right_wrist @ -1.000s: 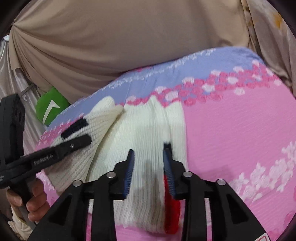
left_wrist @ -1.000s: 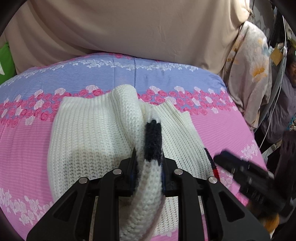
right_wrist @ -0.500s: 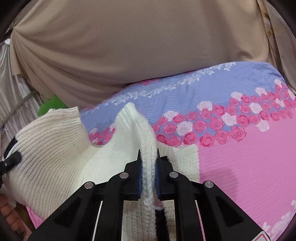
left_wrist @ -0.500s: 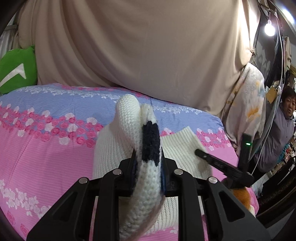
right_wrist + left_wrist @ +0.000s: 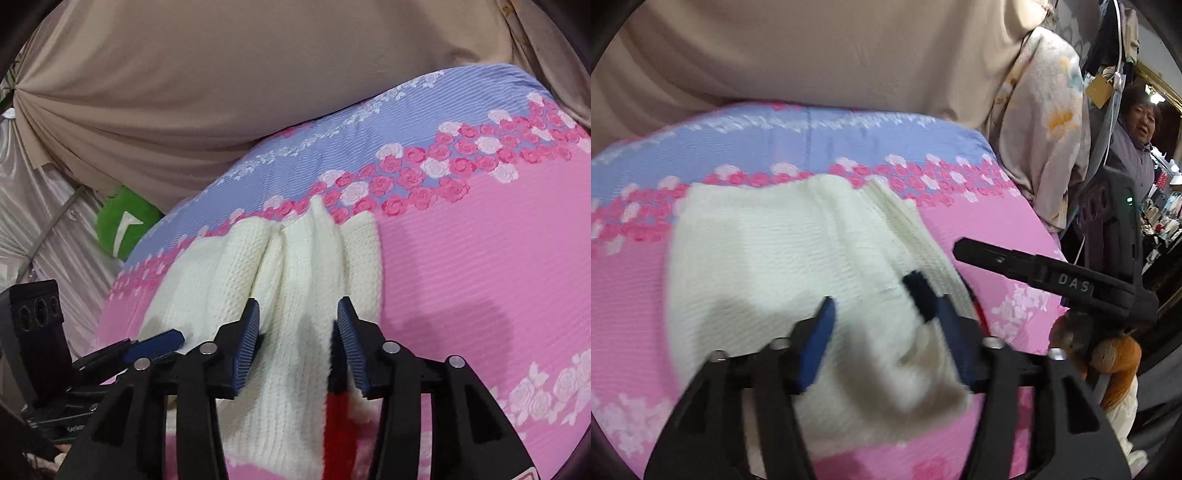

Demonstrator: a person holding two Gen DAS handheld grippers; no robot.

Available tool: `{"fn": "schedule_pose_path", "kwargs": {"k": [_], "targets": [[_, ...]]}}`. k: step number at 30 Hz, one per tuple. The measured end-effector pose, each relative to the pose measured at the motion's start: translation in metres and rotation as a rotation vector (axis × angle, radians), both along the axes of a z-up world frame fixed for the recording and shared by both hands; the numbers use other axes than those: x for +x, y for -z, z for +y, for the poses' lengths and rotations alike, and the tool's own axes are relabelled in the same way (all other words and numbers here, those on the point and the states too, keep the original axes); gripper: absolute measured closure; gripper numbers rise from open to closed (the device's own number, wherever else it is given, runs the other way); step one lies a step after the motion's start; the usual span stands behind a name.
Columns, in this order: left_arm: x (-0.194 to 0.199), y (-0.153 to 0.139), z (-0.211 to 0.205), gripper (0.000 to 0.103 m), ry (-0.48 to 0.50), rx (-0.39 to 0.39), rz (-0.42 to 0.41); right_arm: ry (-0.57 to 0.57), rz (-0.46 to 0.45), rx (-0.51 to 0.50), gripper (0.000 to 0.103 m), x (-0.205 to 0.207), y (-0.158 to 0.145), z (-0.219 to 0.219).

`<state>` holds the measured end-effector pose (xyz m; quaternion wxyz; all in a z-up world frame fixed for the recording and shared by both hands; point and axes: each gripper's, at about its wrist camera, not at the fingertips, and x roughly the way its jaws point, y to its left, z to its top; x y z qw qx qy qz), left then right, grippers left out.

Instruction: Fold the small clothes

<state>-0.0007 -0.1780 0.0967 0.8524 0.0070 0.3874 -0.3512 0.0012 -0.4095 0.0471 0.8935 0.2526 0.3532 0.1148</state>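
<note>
A small white knit garment (image 5: 798, 266) lies bunched on the pink and lilac floral bedspread (image 5: 635, 280). It has a black band (image 5: 919, 295) near one edge and a red band (image 5: 338, 410) at the near edge. My left gripper (image 5: 886, 332) is open just above the garment's near part. My right gripper (image 5: 297, 339) is open over the garment's near edge (image 5: 291, 332), with cloth lying between the jaws. The right gripper also shows at the right of the left wrist view (image 5: 964, 245); the left gripper shows at the lower left of the right wrist view (image 5: 162, 341).
A beige curtain (image 5: 831, 51) hangs behind the bed. A green cushion (image 5: 123, 225) lies at the bed's far left. A floral cloth (image 5: 1041, 129) hangs at the right edge, with a person (image 5: 1137, 147) beyond it.
Both grippers were shut on lifted folds of the garment half a second ago. Both have opened, and the garment has dropped onto the bed.
</note>
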Motion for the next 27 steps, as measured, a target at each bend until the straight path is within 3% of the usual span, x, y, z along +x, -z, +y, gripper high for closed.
{"fn": "schedule_pose_path", "kwargs": {"k": [4,12,13,14,15,17,20,22,25,27], "targets": [[-0.026,-0.003,0.043,0.021,-0.067,0.04,-0.041,-0.079,0.022,0.046,0.039,0.019,0.008,0.03],[-0.038,0.051,0.058,0.017,-0.115,0.201,0.002,-0.184,0.13,0.008,0.036,0.063,0.02,0.09],[-0.035,0.058,0.056,0.017,-0.127,0.231,-0.002,-0.195,0.128,0.008,0.039,0.066,0.017,0.095],[-0.034,0.062,0.057,0.017,-0.14,0.247,-0.005,-0.204,0.103,0.012,0.063,0.066,0.009,0.099],[-0.031,0.066,0.058,0.018,-0.158,0.263,-0.005,-0.219,0.075,0.018,0.08,0.064,0.0,0.1],[-0.025,0.068,0.062,0.031,-0.18,0.262,0.013,-0.251,-0.053,0.087,0.082,0.047,-0.034,0.095],[-0.016,0.066,0.075,0.046,-0.193,0.181,0.088,-0.21,-0.204,0.111,0.083,0.015,-0.065,0.066],[-0.011,0.067,0.08,0.046,-0.198,0.173,0.102,-0.116,-0.164,0.054,0.083,0.01,-0.046,0.041],[-0.008,0.075,0.079,0.046,-0.199,0.177,0.122,-0.004,0.096,-0.066,0.082,0.034,0.028,0.018],[-0.01,0.073,0.073,0.046,-0.189,0.196,0.105,0.005,0.076,0.017,0.082,0.03,0.044,0.008]]}}
